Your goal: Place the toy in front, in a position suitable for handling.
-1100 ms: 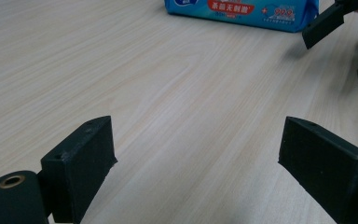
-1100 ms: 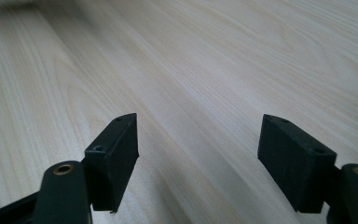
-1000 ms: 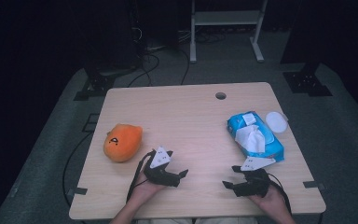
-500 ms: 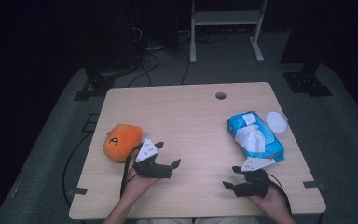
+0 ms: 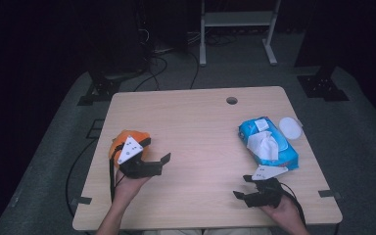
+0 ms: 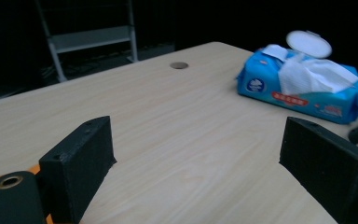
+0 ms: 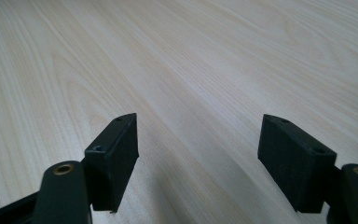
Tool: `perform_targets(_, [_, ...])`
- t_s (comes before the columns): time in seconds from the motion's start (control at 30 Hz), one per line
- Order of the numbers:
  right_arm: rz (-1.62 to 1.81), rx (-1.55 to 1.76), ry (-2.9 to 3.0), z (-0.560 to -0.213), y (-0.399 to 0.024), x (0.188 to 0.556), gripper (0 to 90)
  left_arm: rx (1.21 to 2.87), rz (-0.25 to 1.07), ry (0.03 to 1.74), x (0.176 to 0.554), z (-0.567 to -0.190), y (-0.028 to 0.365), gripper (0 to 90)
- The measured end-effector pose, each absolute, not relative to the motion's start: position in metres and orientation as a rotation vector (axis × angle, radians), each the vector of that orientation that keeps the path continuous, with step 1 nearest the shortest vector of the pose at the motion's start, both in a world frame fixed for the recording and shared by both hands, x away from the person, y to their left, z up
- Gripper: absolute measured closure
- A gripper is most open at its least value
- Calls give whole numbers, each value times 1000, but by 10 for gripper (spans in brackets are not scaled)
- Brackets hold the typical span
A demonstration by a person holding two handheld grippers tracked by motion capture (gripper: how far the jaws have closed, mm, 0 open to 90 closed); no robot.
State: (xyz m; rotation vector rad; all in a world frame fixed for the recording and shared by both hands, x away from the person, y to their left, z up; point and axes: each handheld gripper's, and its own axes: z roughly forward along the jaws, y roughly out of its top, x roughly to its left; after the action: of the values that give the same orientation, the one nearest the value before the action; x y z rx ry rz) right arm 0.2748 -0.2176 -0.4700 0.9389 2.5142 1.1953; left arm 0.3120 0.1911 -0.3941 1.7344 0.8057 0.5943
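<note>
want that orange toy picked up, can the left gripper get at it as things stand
Probably yes: the left gripper is open right beside the orange toy, partly over it, and nothing lies between them.

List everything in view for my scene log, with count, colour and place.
plush toy: one, orange, table's left side, partly under the left gripper
wet wipes pack: one, blue, lid flipped open, a white wipe sticking out, table's right side
table: one, light wood, round hole near its far edge
metal frame: one, grey, on the floor beyond the table
left gripper: one, black, jaws open, beside the toy
right gripper: one, black, jaws open, near edge, in front of the pack
</note>
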Motion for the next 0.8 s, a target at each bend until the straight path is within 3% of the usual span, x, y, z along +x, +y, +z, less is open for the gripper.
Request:
perform_targets(0.53, [1196,932,2525,-470,-215,275,277,1605,728,972,317,-385,255,88])
perform_targets(0.8, [1190,923,2535,-470,-213,275,277,1598,764,1027,320,-393,270,87])
